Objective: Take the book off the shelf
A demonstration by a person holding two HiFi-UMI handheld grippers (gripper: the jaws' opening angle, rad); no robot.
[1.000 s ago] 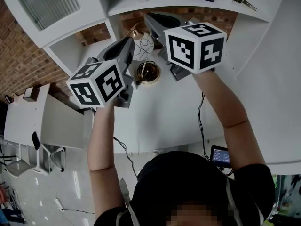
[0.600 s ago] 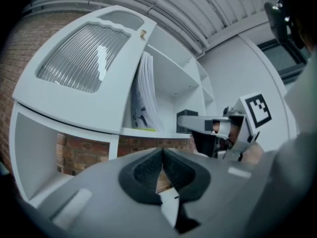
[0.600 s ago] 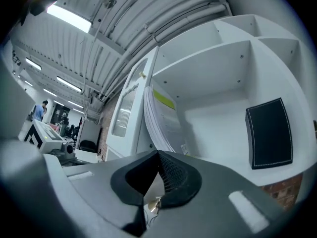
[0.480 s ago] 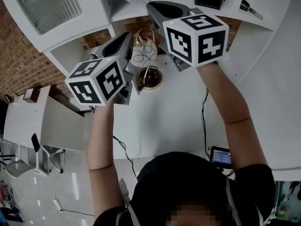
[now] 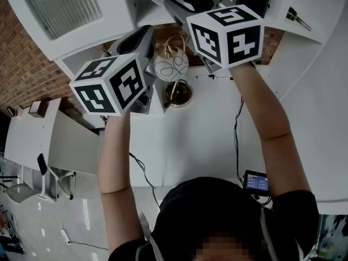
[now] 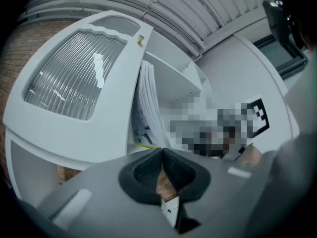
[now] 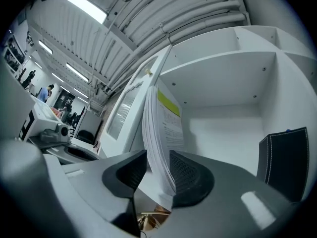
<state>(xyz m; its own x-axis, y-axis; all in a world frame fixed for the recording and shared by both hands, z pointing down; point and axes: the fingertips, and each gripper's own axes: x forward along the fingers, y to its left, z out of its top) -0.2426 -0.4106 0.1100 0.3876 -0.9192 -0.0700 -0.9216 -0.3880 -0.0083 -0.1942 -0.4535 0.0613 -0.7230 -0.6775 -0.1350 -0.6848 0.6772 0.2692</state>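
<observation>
Book [image 7: 161, 133] leans in an upper compartment of the white shelf [image 7: 223, 63], just beside the ribbed-glass door [image 6: 69, 78], with a black case [image 7: 282, 157] well to its right. The right gripper [image 7: 158, 170] has just been opening its jaws. They stand apart astride the book's lower edge, not clamped. The left gripper [image 6: 162, 155] is closed on nothing. Grasping looks like the step in hand: next, pinch the pages and draw outward. A yellow-green label [image 7: 168, 103] tops the cover, but its print is too small to read.

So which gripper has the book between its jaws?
The right gripper: its jaws have just been opening around the book; the left gripper is shut, empty.
</observation>
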